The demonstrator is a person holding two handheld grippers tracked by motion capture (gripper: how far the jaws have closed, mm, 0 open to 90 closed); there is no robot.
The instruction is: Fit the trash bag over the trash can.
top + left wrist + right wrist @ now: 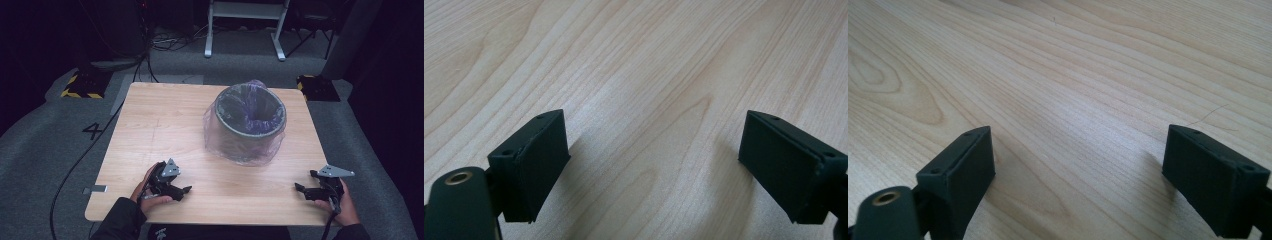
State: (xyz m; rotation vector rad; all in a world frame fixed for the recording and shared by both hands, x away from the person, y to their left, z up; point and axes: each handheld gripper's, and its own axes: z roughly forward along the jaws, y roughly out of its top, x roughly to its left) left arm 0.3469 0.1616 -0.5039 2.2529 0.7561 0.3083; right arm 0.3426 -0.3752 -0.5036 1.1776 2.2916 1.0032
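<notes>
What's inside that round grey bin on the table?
The bin is lined with a thin see-through purple bag that folds over its rim and drapes down outside. Inside, crumpled bag shows against the wall; the bottom is too dark and hidden to tell if anything lies there.
</notes>
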